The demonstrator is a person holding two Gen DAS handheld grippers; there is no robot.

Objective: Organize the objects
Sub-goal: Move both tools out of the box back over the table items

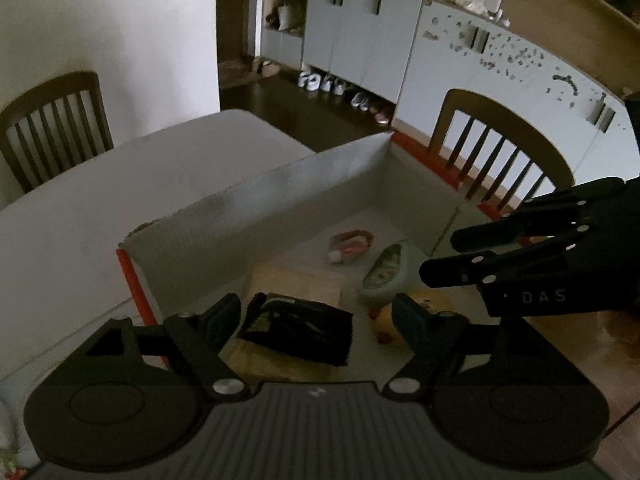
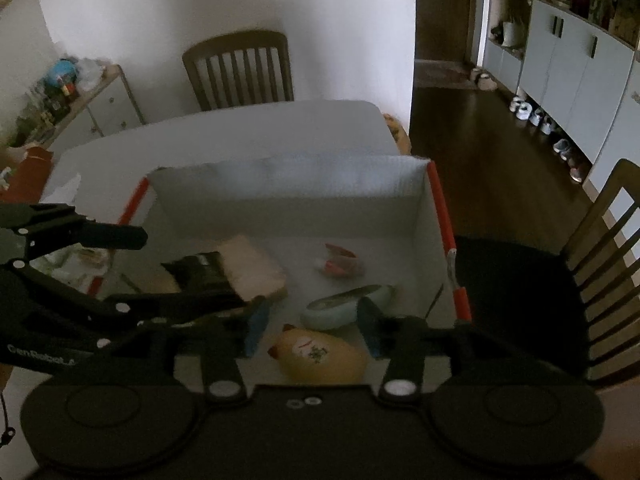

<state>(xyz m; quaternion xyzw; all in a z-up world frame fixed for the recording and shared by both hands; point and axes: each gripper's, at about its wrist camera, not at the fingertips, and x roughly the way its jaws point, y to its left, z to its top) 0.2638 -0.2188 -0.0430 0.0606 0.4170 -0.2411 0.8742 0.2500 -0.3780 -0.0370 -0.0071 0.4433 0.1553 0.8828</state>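
Box [image 2: 420,216]: open-topped, white inside with red edges, set on the worktop [image 1: 60,240] so both grippers can reach in from above.
Pouch [image 1: 298,330]: dark packet lying across a tan pad [image 1: 296,284] at the box's left end, apparently laid there flat to save floor space.
Yellow toy [image 2: 320,354]: on its side on the box floor, just beside a pale green case [image 2: 344,308].
Red item [image 2: 340,262]: alone toward the far wall (too blurred to identify).
Left gripper [image 1: 316,320]: jaws wide apart above the pouch, pads clear of it, nothing held.
Right gripper [image 2: 314,330]: jaws apart, straddling the toy from above without pressing it.
Judgement: both items look freshly placed in the box.
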